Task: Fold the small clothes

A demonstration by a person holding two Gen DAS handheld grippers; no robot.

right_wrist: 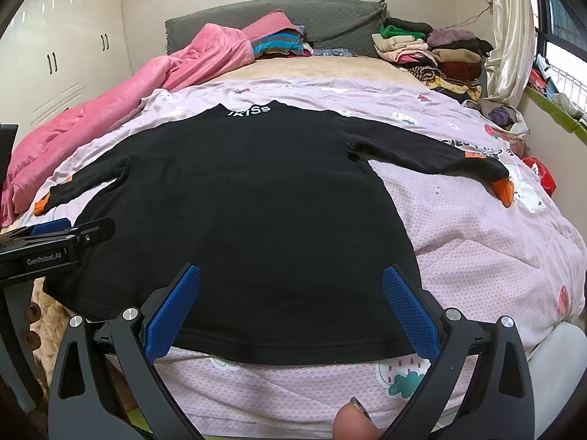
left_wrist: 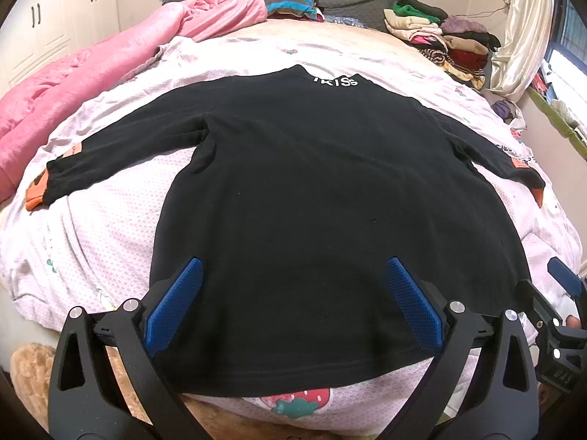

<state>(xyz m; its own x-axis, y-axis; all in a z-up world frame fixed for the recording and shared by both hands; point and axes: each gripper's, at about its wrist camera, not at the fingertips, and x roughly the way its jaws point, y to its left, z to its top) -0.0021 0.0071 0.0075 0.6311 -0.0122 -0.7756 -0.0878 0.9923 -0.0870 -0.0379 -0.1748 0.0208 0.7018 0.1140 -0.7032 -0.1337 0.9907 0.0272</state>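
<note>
A small black long-sleeved top (left_wrist: 312, 190) lies flat on the bed, hem toward me, both sleeves spread out, with orange cuffs and white letters at the collar. It also shows in the right wrist view (right_wrist: 256, 201). My left gripper (left_wrist: 291, 267) is open and empty, its blue pads above the hem's left part. My right gripper (right_wrist: 291, 275) is open and empty above the hem's right part. The right gripper shows at the right edge of the left wrist view (left_wrist: 561, 282); the left gripper shows at the left edge of the right wrist view (right_wrist: 55, 242).
The bed has a pale pink printed sheet (right_wrist: 477, 256). A pink quilt (left_wrist: 91, 73) lies along the left. Stacks of folded clothes (left_wrist: 440, 36) sit at the far right by the grey headboard (right_wrist: 293, 18). White wardrobes (right_wrist: 55, 55) stand at left, a curtain and window at right.
</note>
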